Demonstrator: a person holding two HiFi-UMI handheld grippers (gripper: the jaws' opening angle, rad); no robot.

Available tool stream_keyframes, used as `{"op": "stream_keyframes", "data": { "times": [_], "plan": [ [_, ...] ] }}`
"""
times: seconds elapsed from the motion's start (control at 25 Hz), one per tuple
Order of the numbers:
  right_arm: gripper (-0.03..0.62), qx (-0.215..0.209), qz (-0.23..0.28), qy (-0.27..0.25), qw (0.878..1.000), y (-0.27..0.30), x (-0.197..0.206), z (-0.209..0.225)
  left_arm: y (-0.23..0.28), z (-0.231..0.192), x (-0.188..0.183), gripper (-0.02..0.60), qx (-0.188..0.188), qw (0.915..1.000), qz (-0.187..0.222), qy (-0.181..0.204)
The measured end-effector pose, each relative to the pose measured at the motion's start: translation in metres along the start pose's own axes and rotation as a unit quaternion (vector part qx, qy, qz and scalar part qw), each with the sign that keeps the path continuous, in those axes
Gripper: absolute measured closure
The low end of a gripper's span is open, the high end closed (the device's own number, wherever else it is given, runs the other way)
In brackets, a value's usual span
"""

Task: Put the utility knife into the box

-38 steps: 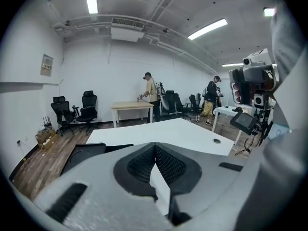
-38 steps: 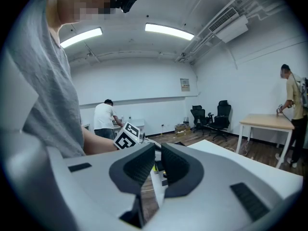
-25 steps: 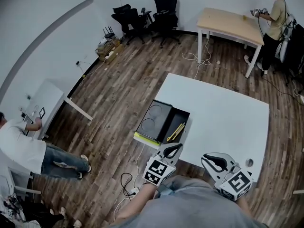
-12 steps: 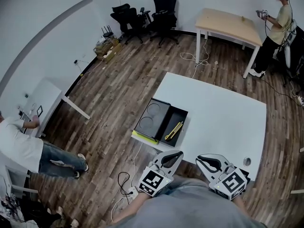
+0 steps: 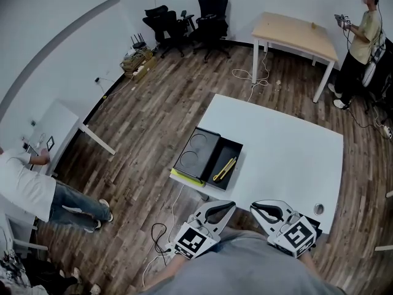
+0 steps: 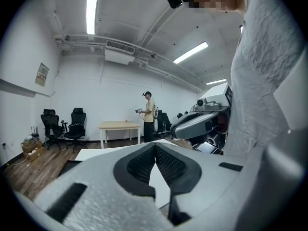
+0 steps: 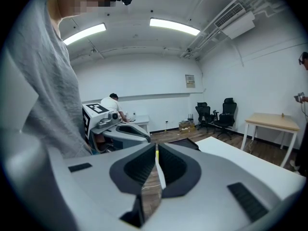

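Observation:
The yellow utility knife [image 5: 225, 169] lies inside the open black box [image 5: 239, 157] at the left edge of the white table [image 5: 288, 152]. A black lid part [image 5: 198, 152] with two round recesses lies on the box's left side. My left gripper [image 5: 231, 205] and right gripper [image 5: 253, 207] are held close to my body, short of the table's near edge and apart from the box. Both are shut with nothing between the jaws. The left gripper [image 6: 155, 146] view shows its pads meeting, and so does the right gripper [image 7: 157, 146] view.
A wooden table [image 5: 298, 28] stands at the far side with a person [image 5: 362, 26] beside it. Black office chairs [image 5: 190, 17] stand by the back wall. Another person [image 5: 31, 192] bends at a small white desk at left. Cables [image 5: 161, 237] lie on the wood floor.
Both grippers have drawn back toward my body and sit lower in the view. The knife and box have not moved. The far person has stepped to the right.

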State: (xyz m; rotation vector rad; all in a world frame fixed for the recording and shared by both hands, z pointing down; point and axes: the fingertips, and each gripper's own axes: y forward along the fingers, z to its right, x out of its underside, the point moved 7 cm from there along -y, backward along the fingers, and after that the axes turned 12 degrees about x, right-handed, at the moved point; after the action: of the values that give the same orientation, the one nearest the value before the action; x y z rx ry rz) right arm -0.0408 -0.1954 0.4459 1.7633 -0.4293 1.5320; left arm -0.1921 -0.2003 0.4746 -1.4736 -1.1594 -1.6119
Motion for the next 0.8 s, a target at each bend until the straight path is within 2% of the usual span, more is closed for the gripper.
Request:
{"op": "stream_keyframes", "data": {
  "times": [0.16,0.36,0.6,0.8],
  "plan": [
    [0.563,-0.008,0.006,0.014,1.0,0.007,0.007,-0.001,-0.006,0.002,-0.002,0.564,0.009,0.9996,0.025,0.011],
    [0.563,-0.015,0.011,0.028,0.999,0.014,0.011,-0.003,-0.009,0.006,-0.012,0.563,0.012,0.9983,0.055,-0.014],
    [0.563,-0.022,0.003,0.022,1.0,0.021,0.008,-0.009,-0.013,0.001,-0.007,0.563,0.002,0.9983,0.053,-0.025],
    [0.563,-0.038,0.01,0.017,0.999,0.025,0.005,-0.015,-0.012,0.0,-0.008,0.563,0.013,0.9991,0.032,-0.026]
  ]
}}
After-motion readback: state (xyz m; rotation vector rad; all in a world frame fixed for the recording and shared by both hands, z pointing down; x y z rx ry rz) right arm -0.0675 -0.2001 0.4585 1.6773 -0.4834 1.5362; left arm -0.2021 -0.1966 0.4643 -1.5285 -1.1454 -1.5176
